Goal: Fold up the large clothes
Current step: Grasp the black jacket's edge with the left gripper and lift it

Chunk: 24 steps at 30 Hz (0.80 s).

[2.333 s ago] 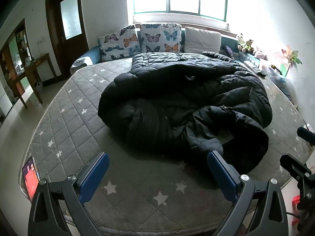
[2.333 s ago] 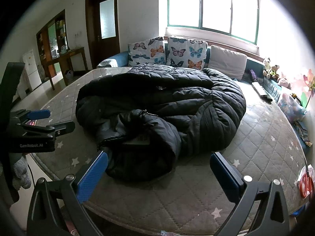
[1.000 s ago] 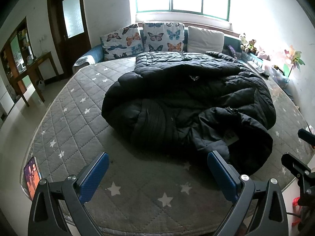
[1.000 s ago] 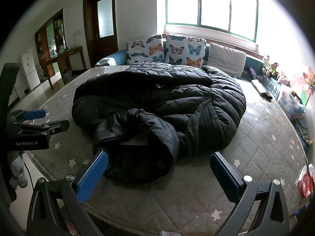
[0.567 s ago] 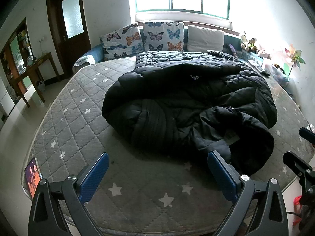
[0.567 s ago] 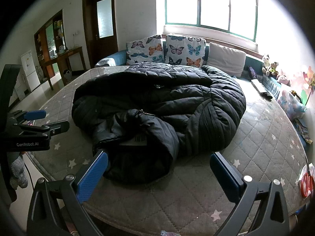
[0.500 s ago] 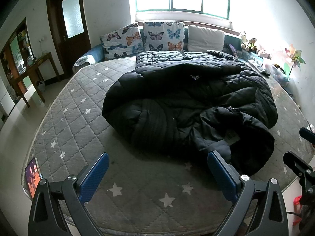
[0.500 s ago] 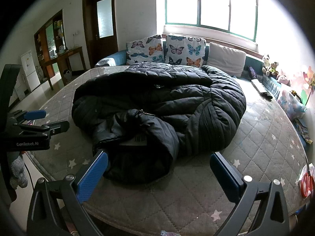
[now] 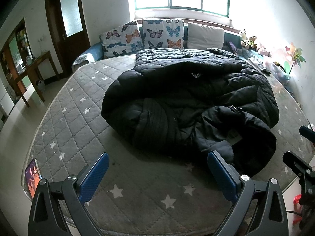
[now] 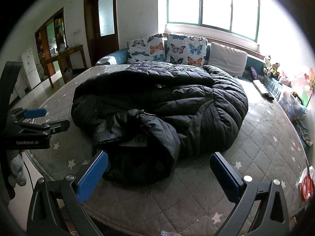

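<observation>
A large black puffer coat lies crumpled in a heap on the grey star-patterned mattress, its hood and white label turned toward the near edge. In the right wrist view the same coat fills the middle of the mattress. My left gripper is open over the near edge, its blue pads empty, short of the coat. My right gripper is open too, its left pad just in front of the hood. The left gripper also shows at the left of the right wrist view.
Butterfly pillows and a white pillow line the headboard under the window. A phone lies on the mattress's near left corner. Stuffed toys and a remote sit along the right side. A wooden table and door stand left.
Both grippers have drifted slightly, so the coat sits a little differently in each view. The coat itself has not moved and both grippers stay open.
</observation>
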{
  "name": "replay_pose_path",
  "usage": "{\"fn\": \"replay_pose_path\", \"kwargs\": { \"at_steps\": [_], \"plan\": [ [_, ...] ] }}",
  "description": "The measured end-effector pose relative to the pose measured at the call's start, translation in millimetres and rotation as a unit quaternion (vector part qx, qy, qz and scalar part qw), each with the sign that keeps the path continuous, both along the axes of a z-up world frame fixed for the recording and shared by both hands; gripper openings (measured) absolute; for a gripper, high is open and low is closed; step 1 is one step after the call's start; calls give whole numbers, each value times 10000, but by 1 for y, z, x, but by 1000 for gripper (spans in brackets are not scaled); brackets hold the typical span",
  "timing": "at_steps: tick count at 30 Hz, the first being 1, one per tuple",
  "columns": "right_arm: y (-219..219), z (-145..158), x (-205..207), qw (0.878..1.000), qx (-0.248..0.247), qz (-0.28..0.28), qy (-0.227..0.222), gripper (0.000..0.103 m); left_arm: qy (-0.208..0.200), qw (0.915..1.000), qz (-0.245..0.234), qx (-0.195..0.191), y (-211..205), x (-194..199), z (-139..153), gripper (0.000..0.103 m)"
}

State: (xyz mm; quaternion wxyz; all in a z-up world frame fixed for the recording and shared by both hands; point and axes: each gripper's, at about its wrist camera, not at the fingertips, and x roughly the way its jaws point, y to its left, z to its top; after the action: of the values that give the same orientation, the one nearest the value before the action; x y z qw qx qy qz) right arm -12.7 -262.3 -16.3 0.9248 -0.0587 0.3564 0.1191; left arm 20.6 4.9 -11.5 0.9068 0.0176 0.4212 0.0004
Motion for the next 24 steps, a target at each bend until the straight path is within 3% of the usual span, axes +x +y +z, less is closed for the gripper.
{"fn": "replay_pose_path", "kwargs": {
  "at_steps": [17, 24],
  "plan": [
    [5, -2, 19, 9998, -184, 72, 102, 103, -3, 9994, -167, 287, -6, 25, 1, 103],
    [6, 0, 27, 9995, -288, 102, 93, 103, 37, 9992, -325, 223, -5, 41, 6, 103]
  ]
}}
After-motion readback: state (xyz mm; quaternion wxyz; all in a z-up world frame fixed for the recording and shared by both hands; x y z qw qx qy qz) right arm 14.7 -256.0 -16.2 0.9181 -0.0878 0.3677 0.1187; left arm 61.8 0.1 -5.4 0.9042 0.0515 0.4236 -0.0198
